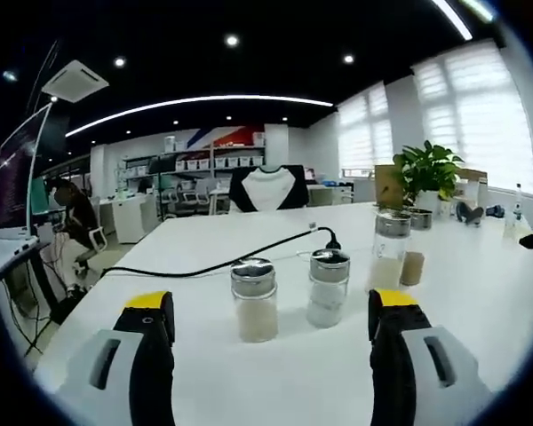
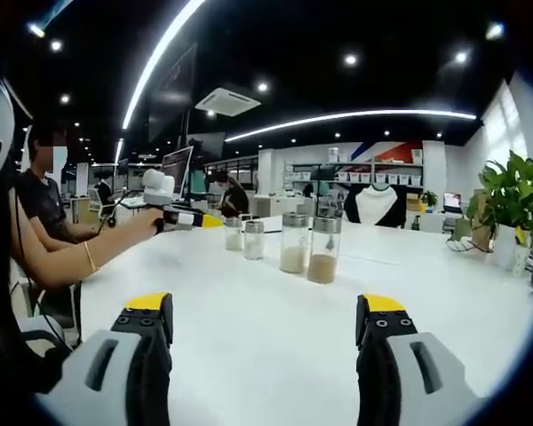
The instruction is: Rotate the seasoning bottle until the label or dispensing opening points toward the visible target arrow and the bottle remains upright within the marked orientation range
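Four seasoning bottles stand upright on the white bench [image 1: 275, 373], and I cannot tell which one the task means. In the left gripper view the nearest bottle [image 1: 254, 301], metal-capped with pale grains, sits just ahead of my left tool [image 1: 271, 333] and a little left of centre between its jaws. Just beside it to the right is a second short bottle [image 1: 328, 288] with whiter contents. Further back right stand a taller bottle [image 1: 388, 249] and, touching or nearly touching it, a brown-filled bottle [image 1: 413, 257]. A black cable [image 1: 222, 260] runs across the bench behind the front pair. I see no target arrow or marked range, and the labels and openings are too small to read.

The left tool's jaws stand wide apart, holding nothing. The right tool [image 2: 262, 324] is likewise spread and empty, with the tall pair [image 2: 307, 248] well ahead of it and the left tool showing at the left [image 2: 182, 217], carried on a person's outstretched arm.

My read is that nothing has been gripped yet. The risks I see: the front two bottles stand close, so closing on one could nudge or topple its neighbour. Gripping high near the cap could tip a bottle while turning it. The cable behind might catch a jaw tip if I reach too deep. Without an arrow in sight, I could turn to the wrong heading.
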Motion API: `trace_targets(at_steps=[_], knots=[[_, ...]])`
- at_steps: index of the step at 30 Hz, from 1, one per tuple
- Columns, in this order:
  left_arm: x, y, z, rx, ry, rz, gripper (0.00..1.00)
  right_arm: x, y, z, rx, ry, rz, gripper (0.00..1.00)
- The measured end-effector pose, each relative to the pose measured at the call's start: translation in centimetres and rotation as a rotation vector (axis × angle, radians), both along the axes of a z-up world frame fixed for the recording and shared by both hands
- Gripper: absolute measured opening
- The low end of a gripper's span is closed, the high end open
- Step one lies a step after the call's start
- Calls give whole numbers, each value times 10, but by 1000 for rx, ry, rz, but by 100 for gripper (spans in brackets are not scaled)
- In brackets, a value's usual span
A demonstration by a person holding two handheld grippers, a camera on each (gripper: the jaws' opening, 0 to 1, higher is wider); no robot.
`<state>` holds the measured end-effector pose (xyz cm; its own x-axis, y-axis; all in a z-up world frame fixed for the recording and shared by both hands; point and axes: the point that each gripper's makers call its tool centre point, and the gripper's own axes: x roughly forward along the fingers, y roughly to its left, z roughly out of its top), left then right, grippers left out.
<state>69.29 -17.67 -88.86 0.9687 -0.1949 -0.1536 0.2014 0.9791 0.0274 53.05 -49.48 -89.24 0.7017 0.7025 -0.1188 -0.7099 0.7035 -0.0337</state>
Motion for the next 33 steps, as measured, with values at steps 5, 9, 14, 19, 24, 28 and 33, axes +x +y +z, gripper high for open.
trace_targets(at_steps=[5,9,14,19,24,28,33], knots=[[11,-1,5,-4,-5,-7,96,1,-1,3,0,-8,-8,86],[14,-4,4,14,-2,-17,96,3,-3,4,-2,-11,-20,86],[23,-4,2,16,3,-20,95,5,-7,5,5,-13,-45,86],[40,11,0,17,18,29,94,6,-8,3,7,-8,-51,86],[52,19,0,-32,9,48,94,6,-8,-1,-8,5,-52,85],[60,20,-4,1,22,51,93,6,-7,0,-13,1,-55,85],[68,22,-8,13,26,59,89,7,-4,1,-16,0,-51,84]])
